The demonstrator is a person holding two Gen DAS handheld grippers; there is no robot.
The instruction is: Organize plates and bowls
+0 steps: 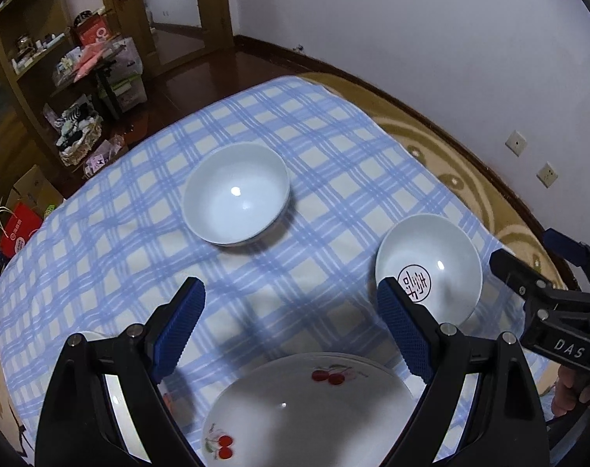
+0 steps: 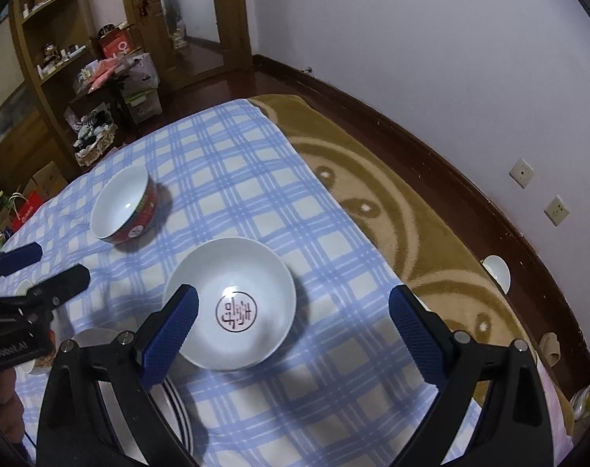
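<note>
Both grippers, left gripper and right gripper, have wide, empty jaws. Lower the right one gently so one jaw slips inside the stamped bowl.

Blue checked cloth over tan blanket; wooden shelf; 2 wall sockets.

We read "DAS" in white on the right gripper black body, "...mRobot.AI" on the left gripper body. White shallow ceramic bowl carries a round seal-style emblem, characters unreadable.
</note>
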